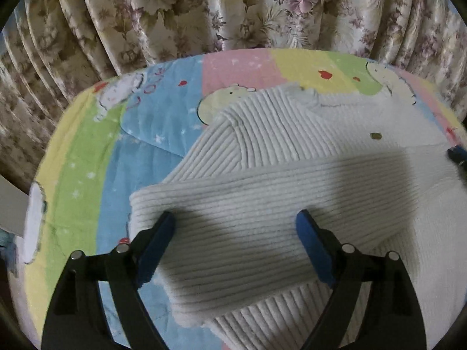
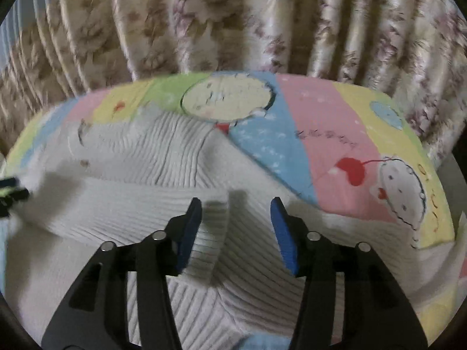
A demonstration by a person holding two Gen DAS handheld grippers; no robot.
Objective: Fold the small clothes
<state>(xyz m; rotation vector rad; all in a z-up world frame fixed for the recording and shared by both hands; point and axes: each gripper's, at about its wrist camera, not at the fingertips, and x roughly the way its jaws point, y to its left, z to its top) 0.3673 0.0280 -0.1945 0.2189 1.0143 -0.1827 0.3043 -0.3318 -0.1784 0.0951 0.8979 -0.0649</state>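
A white ribbed sweater (image 1: 292, 151) lies under both grippers, collar farthest away (sleeves folded crosswise). Left gripper (image 1: 235, 224) gapes wide, empty; right gripper (image 2: 235, 208) likewise spread, empty.

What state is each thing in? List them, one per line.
Sweater: white, ribbed, partly folded, one sleeve laid across the body.
Left tongs: open, over the folded sleeve, holding nothing.
Right tongs: open, over the sweater, holding nothing.
Blanket: spread flat under the sweater.
Curtain: drawn shut.
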